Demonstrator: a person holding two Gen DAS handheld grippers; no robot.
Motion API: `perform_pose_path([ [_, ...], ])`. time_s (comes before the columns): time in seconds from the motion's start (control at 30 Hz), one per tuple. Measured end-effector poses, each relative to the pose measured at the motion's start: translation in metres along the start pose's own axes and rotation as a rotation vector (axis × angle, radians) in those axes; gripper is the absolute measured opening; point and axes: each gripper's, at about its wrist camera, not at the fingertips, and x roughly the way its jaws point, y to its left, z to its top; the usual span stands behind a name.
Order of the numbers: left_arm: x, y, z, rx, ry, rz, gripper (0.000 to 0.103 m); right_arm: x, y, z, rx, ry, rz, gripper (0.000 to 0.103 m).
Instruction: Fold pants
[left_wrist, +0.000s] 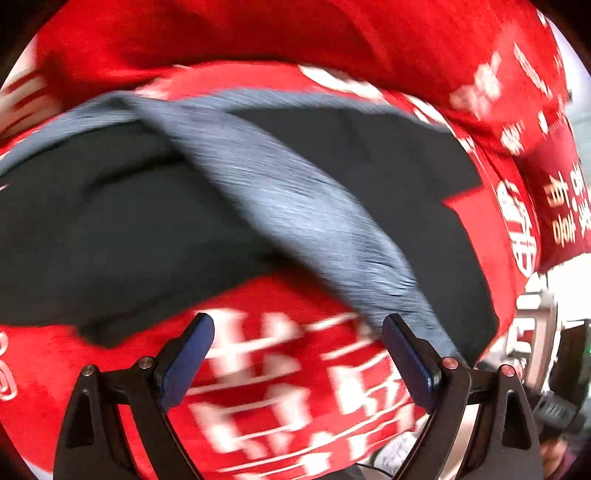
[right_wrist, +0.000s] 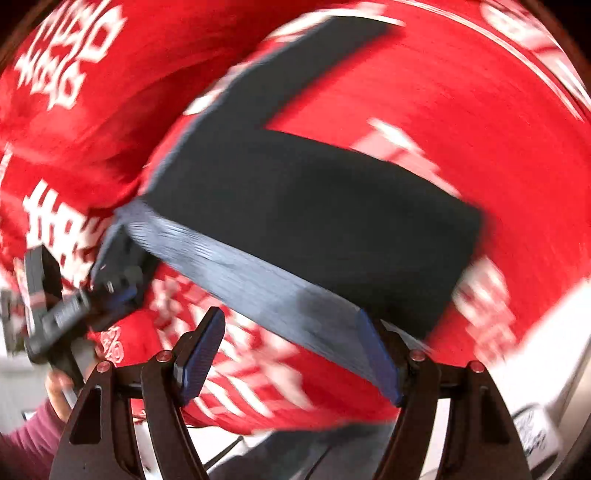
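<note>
Dark charcoal fabric pants (left_wrist: 110, 229) with a ribbed blue-grey waistband (left_wrist: 295, 206) lie on the red cloth with white printed characters (left_wrist: 280, 384) that covers the work surface. Both views are motion-blurred.

Left gripper (left_wrist: 297, 354): jaws wide, nothing between them. The waistband runs just past its right-hand finger; contact cannot be judged.

Right gripper (right_wrist: 295, 354): jaws wide, nothing clamped. In the right wrist view the waistband crosses in front of its fingertips, and the left gripper sits at the waistband's far end.

Judgement: early step, with both tools set at the 2 waistband ends and no grasp made yet. Next move calls for each tool to close on its waistband corner, then a lift and carry across the pants to make the fold.
</note>
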Motion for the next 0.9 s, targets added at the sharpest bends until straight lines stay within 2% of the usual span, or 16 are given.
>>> perform_pose_path([
  [0.07, 0.014, -0.018, 0.003, 0.014, 0.023, -0.011, 0.093, -0.003, -0.033, -0.016, 0.075, 0.004, 0.004, 0.077],
  [0.17, 0.03, -0.035, 0.004, 0.03, 0.047, 0.005, 0.093, 0.004, -0.064, -0.03, 0.16, 0.004, 0.086, 0.077],
  [0.27, 0.042, -0.048, 0.005, 0.035, 0.071, 0.011, 0.093, 0.018, -0.076, -0.029, 0.188, 0.016, 0.183, 0.074],
  [0.37, 0.045, -0.053, 0.007, 0.047, 0.069, 0.012, 0.091, 0.027, -0.082, -0.026, 0.216, 0.036, 0.242, 0.064],
  [0.4, 0.046, -0.055, 0.011, 0.043, 0.071, -0.005, 0.074, 0.028, -0.082, -0.025, 0.23, 0.045, 0.259, 0.048],
  [0.43, 0.049, -0.056, 0.014, 0.041, 0.079, -0.019, 0.058, 0.029, -0.083, -0.023, 0.246, 0.054, 0.293, 0.019],
  [0.47, 0.05, -0.06, 0.019, 0.04, 0.094, -0.03, 0.056, 0.027, -0.086, -0.023, 0.272, 0.067, 0.329, 0.019],
  [0.53, 0.047, -0.06, 0.026, 0.031, 0.102, -0.058, 0.036, 0.019, -0.085, -0.014, 0.299, 0.062, 0.369, 0.016],
  [0.57, 0.044, -0.062, 0.031, 0.024, 0.104, -0.073, 0.035, 0.012, -0.081, -0.004, 0.295, 0.053, 0.398, 0.016],
  [0.67, 0.023, -0.075, 0.054, 0.028, 0.044, -0.095, 0.035, -0.008, -0.066, 0.029, 0.25, 0.026, 0.451, 0.016],
  [0.8, 0.007, -0.091, 0.1, 0.018, -0.039, -0.092, 0.035, -0.028, -0.04, 0.108, 0.159, -0.013, 0.493, 0.016],
  [0.87, 0.004, -0.094, 0.122, 0.027, -0.083, -0.056, 0.036, -0.031, -0.027, 0.154, 0.119, -0.021, 0.492, 0.016],
  [0.9, 0.004, -0.098, 0.134, 0.034, -0.096, -0.032, 0.045, -0.029, -0.022, 0.182, 0.105, -0.023, 0.496, 0.016],
])
